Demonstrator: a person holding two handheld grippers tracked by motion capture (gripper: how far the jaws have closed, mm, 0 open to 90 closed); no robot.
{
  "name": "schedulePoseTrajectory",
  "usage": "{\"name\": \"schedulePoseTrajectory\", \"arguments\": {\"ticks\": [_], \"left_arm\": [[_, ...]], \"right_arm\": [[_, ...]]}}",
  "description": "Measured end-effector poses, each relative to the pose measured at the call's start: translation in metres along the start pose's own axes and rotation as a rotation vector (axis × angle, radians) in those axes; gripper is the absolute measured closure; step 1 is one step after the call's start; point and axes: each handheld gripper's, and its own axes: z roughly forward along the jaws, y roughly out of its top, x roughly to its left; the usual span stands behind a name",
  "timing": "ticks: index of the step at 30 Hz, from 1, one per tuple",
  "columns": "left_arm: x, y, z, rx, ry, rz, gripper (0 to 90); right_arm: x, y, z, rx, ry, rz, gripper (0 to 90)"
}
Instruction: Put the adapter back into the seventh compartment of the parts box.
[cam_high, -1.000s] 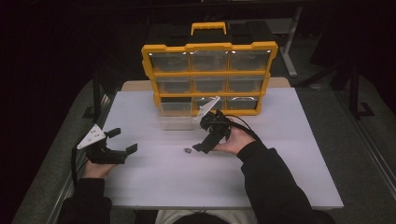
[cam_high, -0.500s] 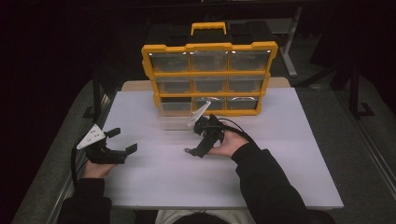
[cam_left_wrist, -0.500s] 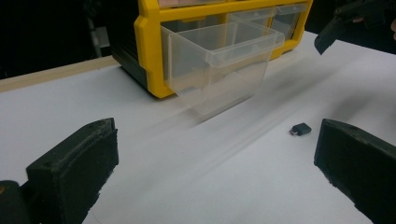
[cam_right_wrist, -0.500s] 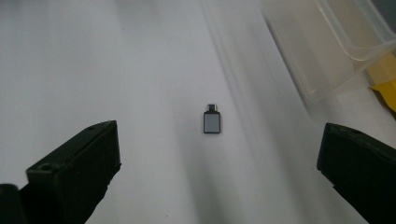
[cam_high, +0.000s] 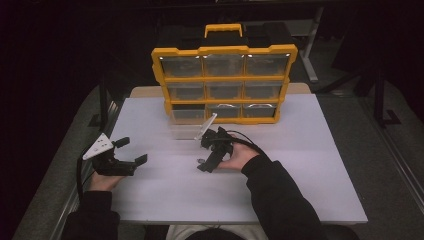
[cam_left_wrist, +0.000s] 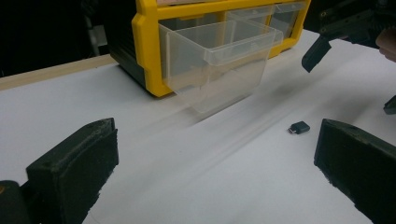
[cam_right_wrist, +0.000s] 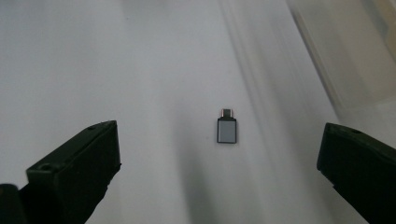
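The right gripper (cam_right_wrist: 219, 172) hangs over the white table (cam_high: 300, 180) with its jaws spread wide and nothing between them, and the small adapter (cam_right_wrist: 227, 129) lies flat on the sheet straight ahead, roughly centred in the gap. It is a short grey metallic block with a narrower plug at its far end, so its long axis runs away from the gripper, along the line of the jaws. The left gripper (cam_high: 131, 151), also wide open and empty, sits at the table's left side, well apart from the adapter, so the right one is clearly nearer. Farther off, a clear plastic drawer (cam_left_wrist: 219, 60) juts from the bottom row of the yellow organiser (cam_high: 225, 80), near the adapter.
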Motion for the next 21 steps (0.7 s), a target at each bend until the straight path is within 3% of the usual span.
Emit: {"name": "schedulePoseTrajectory", "arguments": {"ticks": [21], "left_arm": [[0.0,0.0,0.0,-0.002,-0.003,0.002,0.0]], "right_arm": [[-0.005,-0.001,0.029,0.051,0.027,-0.01,0.0]]}}
